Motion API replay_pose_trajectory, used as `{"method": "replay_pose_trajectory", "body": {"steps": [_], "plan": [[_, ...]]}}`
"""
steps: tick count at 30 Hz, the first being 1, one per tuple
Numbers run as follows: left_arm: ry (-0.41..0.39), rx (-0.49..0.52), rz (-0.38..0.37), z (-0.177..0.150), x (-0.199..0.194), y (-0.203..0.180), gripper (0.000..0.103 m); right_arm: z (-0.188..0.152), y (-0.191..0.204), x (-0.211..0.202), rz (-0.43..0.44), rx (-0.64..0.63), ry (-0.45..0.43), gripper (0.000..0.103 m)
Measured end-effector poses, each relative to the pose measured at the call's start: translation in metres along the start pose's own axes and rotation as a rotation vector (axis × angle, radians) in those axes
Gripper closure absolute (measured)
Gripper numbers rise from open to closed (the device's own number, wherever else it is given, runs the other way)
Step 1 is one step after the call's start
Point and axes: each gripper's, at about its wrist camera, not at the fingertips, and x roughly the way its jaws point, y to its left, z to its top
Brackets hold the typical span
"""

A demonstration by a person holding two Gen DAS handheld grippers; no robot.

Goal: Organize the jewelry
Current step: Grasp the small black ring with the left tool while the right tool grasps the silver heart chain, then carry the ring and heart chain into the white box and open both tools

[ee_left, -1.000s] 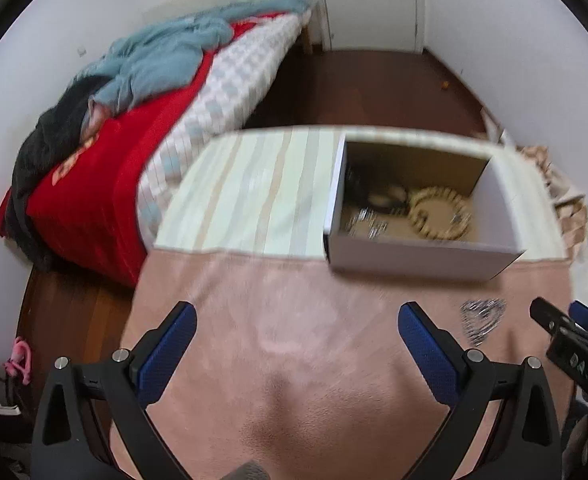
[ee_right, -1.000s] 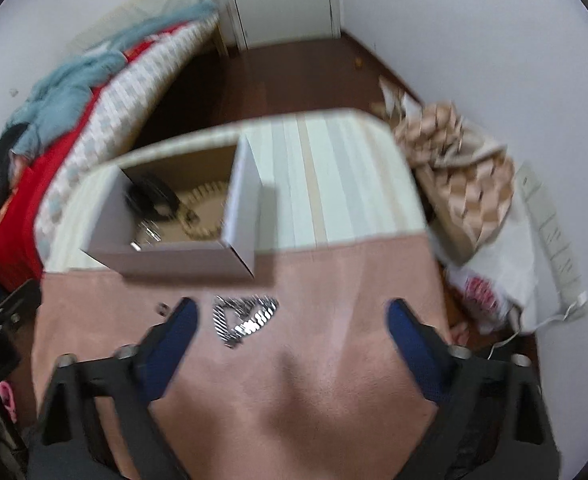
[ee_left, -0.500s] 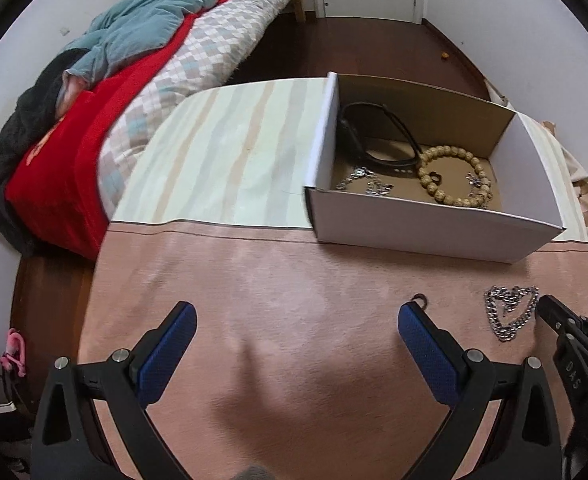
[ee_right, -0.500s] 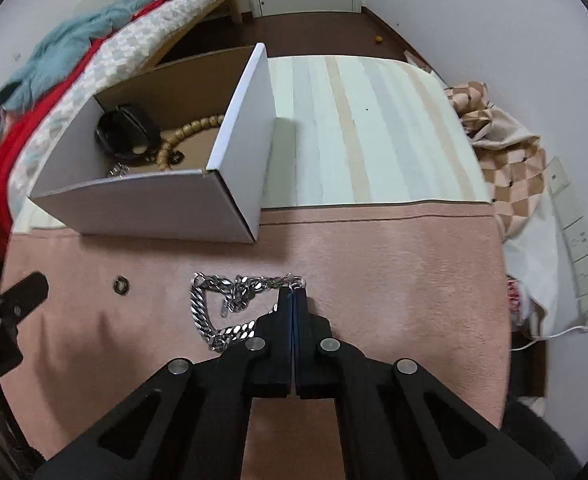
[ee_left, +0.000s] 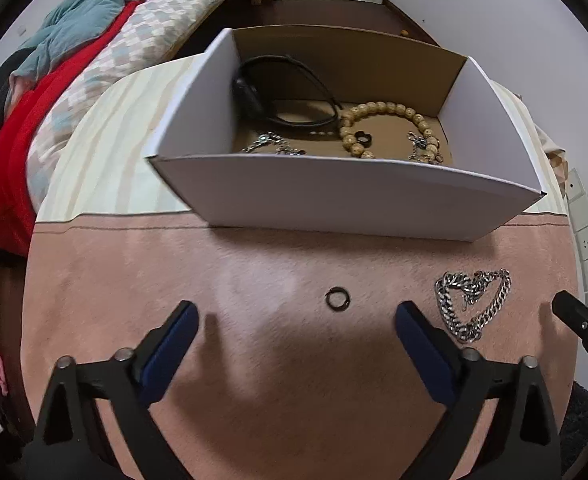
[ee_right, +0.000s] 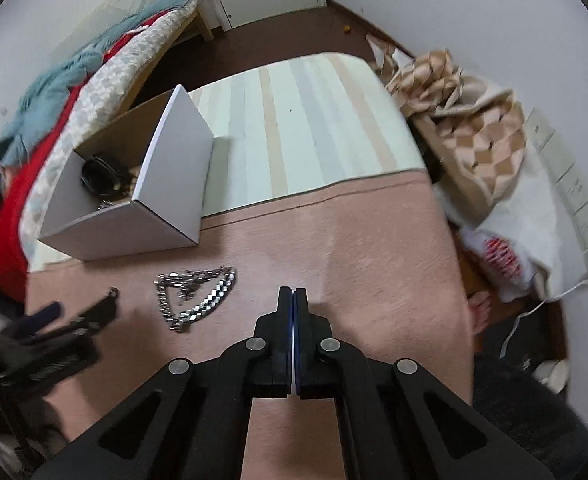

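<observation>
Pink cloth (ee_left: 254,360) — covers the near part of the bench; a pale striped cloth (ee_right: 306,128) covers the far part.

Box (ee_left: 346,196) — white outside, brown inside, open-topped; stands across the seam of the two cloths. Holds a black strap (ee_left: 278,92), a wooden bead bracelet (ee_left: 390,114), a small black ring (ee_left: 363,138) lying inside the bracelet's loop, and bits of silver chain (ee_left: 272,145) near the front wall.

Dark ring (ee_left: 338,299) — loose on the pink cloth in front of the box; lies ahead of my left gripper (ee_left: 297,322), nearer its right pad than its left, touching neither.

Silver curb chain (ee_left: 472,300) — heaped in a rough triangle on the pink cloth, to the right of the dark ring and apart from it; seen from the right wrist (ee_right: 194,294) it lies left of my right gripper (ee_right: 293,294), near but not touching.

My left jaws — wide, having just been closing a little; the dark ring sits in the span before them, nothing pressed between the blue pads (ee_left: 174,344).

My right jaws — closed pad to pad, empty; tips over bare pink cloth.

Bed (ee_left: 74,80) — left of the bench; red cover, checked quilt, teal blanket.

Checked fabric bag (ee_right: 466,128) — on the floor, right of the bench.
</observation>
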Motion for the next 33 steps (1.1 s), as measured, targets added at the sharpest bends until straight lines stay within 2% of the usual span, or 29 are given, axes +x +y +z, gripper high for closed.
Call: {"method": "replay_pose_trajectory", "body": {"steps": [2,3,4,5,6,7,9,10,11,13,14,18,20,21,24,25,26,27,33], "plan": [[0.0,0.007,-0.023,0.001,0.004,-0.002,0.036,0.001,-0.001,0.003,0.009,0.014,0.016,0.102],[-0.02,0.007,-0.027,0.001,0.002,-0.002,0.041,0.0,-0.001,0.004,0.011,0.019,0.023,0.102],[-0.036,0.019,-0.031,0.001,0.0,-0.004,0.056,0.0,-0.002,0.005,0.011,0.021,0.027,0.102],[-0.047,0.03,-0.037,0.001,-0.002,-0.005,0.079,0.0,-0.002,0.005,0.01,0.026,0.027,0.102],[-0.054,0.041,-0.036,0.0,-0.003,-0.007,0.09,-0.001,-0.003,0.005,0.011,0.032,0.024,0.102],[-0.054,0.045,-0.036,0.0,-0.003,-0.008,0.093,0.0,-0.004,0.004,0.013,0.036,0.021,0.101],[-0.054,0.045,-0.043,-0.001,-0.003,-0.008,0.093,0.001,-0.005,0.003,0.022,0.044,0.019,0.097],[-0.052,0.04,-0.045,-0.002,-0.004,-0.005,0.093,0.002,-0.005,0.003,0.03,0.05,0.017,0.088],[-0.05,0.036,-0.045,-0.003,-0.004,-0.003,0.093,0.002,-0.003,0.003,0.041,0.053,0.018,0.073],[-0.046,0.019,-0.045,-0.006,-0.006,0.007,0.093,0.004,0.002,0.004,0.064,0.058,0.019,0.057],[-0.045,0.009,-0.042,-0.009,-0.008,0.012,0.093,0.005,0.007,0.005,0.073,0.058,0.018,0.056],[-0.033,-0.025,-0.031,-0.024,-0.014,0.031,0.093,0.007,0.026,0.014,0.07,0.038,0.025,0.056],[-0.029,-0.035,-0.027,-0.031,-0.016,0.038,0.093,0.007,0.037,0.022,0.032,0.018,0.04,0.056],[-0.028,-0.041,-0.024,-0.034,-0.017,0.041,0.093,0.006,0.042,0.028,0.003,0.003,0.058,0.055],[-0.027,-0.053,-0.023,-0.042,-0.02,0.047,0.093,-0.002,0.063,0.033,-0.124,-0.092,0.035,0.056],[-0.026,-0.055,-0.024,-0.044,-0.02,0.047,0.093,-0.004,0.07,0.034,-0.148,-0.126,0.025,0.062],[-0.026,-0.057,-0.026,-0.046,-0.021,0.047,0.093,-0.005,0.073,0.034,-0.126,-0.134,0.02,0.085],[-0.026,-0.058,-0.028,-0.048,-0.024,0.047,0.093,-0.006,0.076,0.034,-0.162,-0.145,0.025,0.095],[-0.048,-0.053,-0.054,-0.052,-0.042,0.049,0.093,-0.012,0.062,0.022,-0.092,-0.092,0.025,0.095]]}}
